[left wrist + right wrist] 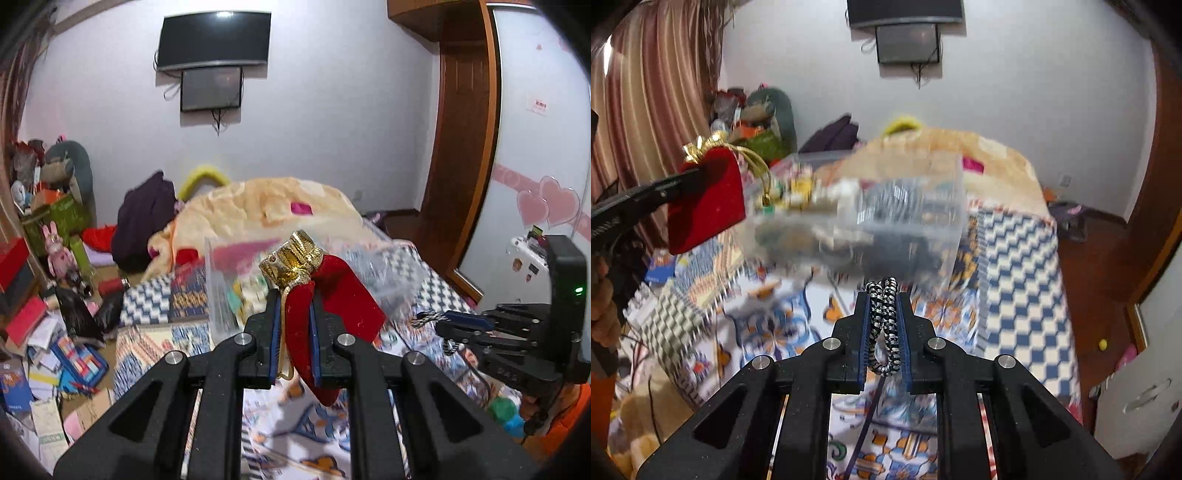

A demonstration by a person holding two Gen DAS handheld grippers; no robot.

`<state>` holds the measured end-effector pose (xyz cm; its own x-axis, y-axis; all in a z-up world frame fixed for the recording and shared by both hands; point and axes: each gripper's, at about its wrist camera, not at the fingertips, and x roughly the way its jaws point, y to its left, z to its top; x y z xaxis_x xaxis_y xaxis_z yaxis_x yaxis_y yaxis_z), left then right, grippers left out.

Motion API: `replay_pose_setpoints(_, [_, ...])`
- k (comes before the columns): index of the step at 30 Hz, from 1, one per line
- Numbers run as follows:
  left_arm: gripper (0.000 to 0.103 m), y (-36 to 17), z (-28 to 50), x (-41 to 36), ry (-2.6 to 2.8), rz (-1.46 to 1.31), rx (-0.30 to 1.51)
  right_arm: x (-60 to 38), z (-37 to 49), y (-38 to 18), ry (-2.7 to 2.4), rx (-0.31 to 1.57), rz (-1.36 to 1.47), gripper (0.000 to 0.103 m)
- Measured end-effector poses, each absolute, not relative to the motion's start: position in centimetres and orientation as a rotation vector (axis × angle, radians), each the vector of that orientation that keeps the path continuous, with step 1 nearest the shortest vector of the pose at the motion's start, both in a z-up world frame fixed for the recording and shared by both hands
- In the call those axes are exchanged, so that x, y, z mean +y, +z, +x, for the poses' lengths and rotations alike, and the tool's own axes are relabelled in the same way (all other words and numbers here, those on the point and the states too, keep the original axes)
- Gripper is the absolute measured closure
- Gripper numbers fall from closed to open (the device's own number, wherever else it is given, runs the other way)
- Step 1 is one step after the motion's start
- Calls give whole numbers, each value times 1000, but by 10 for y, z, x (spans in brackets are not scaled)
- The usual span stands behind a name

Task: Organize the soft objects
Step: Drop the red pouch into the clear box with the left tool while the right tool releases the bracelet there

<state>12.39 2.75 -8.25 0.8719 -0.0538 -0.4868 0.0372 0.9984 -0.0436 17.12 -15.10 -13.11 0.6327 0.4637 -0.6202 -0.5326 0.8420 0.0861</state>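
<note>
Left hand-held gripper point(295, 314) clamps one red velvet pouch point(332, 295) with gold trim. Right hand-held gripper point(884, 321) pinches one black-and-white braided cord point(884, 317). One clear plastic bin point(886, 214) sits on the bed point(1015, 258).

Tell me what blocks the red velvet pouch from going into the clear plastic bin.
Nothing visible does: the red velvet pouch, clamped in the left gripper, hangs just before the clear plastic bin on the bed.

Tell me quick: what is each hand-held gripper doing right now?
Left hand-held gripper: closed on a red pouch.
Right hand-held gripper: closed on a black-and-white cord.
</note>
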Motion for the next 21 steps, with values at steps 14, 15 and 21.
replay_pose_setpoints(14, [90, -66, 181, 31, -17, -47, 465, -136, 209, -74, 525, 487, -72, 90])
replay_pose_setpoints(15, [90, -68, 185, 30, -23, -52, 473, -135, 213, -75, 521, 486, -75, 90])
replay_pose_setpoints(21, [90, -86, 213, 23, -45, -62, 536, -117, 237, -88, 525, 526, -86, 90])
